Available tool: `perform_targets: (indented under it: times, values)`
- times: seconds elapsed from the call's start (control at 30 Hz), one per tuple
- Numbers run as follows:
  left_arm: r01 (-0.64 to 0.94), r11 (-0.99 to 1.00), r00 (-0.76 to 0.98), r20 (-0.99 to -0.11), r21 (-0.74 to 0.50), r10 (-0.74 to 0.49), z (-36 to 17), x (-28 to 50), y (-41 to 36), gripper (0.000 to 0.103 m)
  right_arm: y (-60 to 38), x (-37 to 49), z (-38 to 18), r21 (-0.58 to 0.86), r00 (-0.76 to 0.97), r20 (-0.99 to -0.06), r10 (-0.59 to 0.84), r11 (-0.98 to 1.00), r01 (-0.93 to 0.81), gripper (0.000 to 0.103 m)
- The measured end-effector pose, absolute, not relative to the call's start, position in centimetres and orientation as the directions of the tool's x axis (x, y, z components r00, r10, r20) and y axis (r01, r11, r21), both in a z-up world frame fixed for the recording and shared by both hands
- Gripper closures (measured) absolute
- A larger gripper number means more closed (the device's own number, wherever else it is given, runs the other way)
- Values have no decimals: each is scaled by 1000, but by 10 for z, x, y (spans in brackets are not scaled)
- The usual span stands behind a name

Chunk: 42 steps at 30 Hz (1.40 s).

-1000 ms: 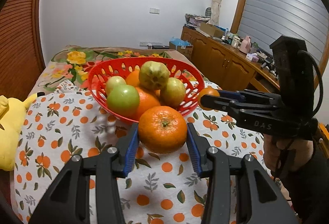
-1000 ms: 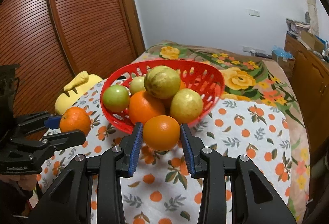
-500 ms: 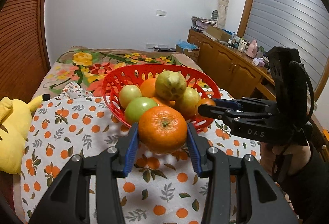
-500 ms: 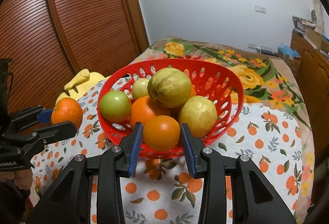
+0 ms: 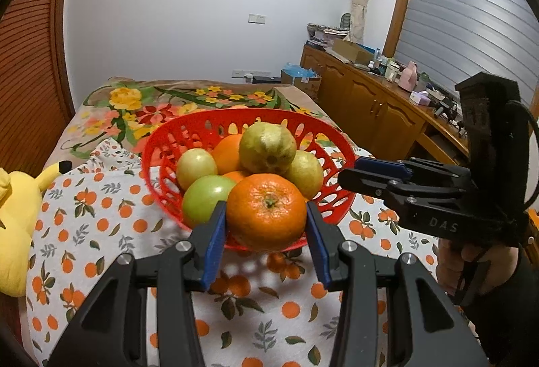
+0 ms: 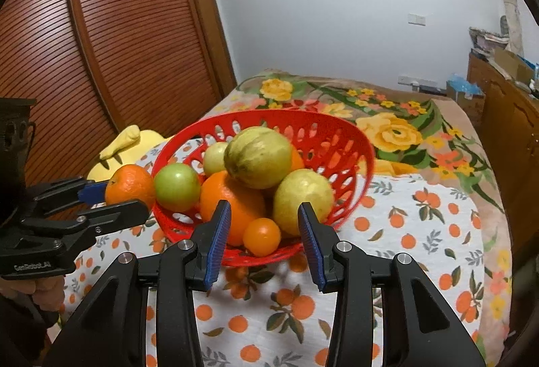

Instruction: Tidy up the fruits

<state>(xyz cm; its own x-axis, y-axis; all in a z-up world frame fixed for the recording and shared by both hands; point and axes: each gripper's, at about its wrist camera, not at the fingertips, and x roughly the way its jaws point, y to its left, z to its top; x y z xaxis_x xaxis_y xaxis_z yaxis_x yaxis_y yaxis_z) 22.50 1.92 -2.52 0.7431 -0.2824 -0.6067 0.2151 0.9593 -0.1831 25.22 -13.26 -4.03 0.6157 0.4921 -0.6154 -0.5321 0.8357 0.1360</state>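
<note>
The left hand-held gripper [image 5: 266, 229] was clamped on a large orange [image 5: 266, 210] at the near rim of the red basket [image 5: 215, 121], hiding fruit behind. The right hand-held gripper [image 6: 264, 229] stood apart over a small orange [image 6: 261, 236] lying inside the basket, its underside hidden.

- Left wrist view looks forward and down, close to the red basket [image 5: 161, 144].
- Right wrist view faces it from the right; both share the basket [image 6: 357, 138].
</note>
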Motion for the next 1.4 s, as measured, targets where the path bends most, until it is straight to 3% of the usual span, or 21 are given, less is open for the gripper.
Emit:
perform_targets:
  times: [0.87,0.93,1.3,1.4]
  values:
    - [262,953,704,-644,-154,-298,-36,268,-26,57,-164,246,-42,150,643,-613,459,867,-476,62]
    - [260,953,707,-642,-154,-297,-37,270,-27,46,-166,244,-43,151,645,-613,457,868,-472,62]
    - [227,964,725,-637,-139,-262,-35,252,-21,40,-169,238,-46,155,656,-607,448,877,-456,62]
    - [216,967,737,-627,-135,-252,-35,244,-15,34,-167,236,-48,151,660,-605,445,878,-455,61]
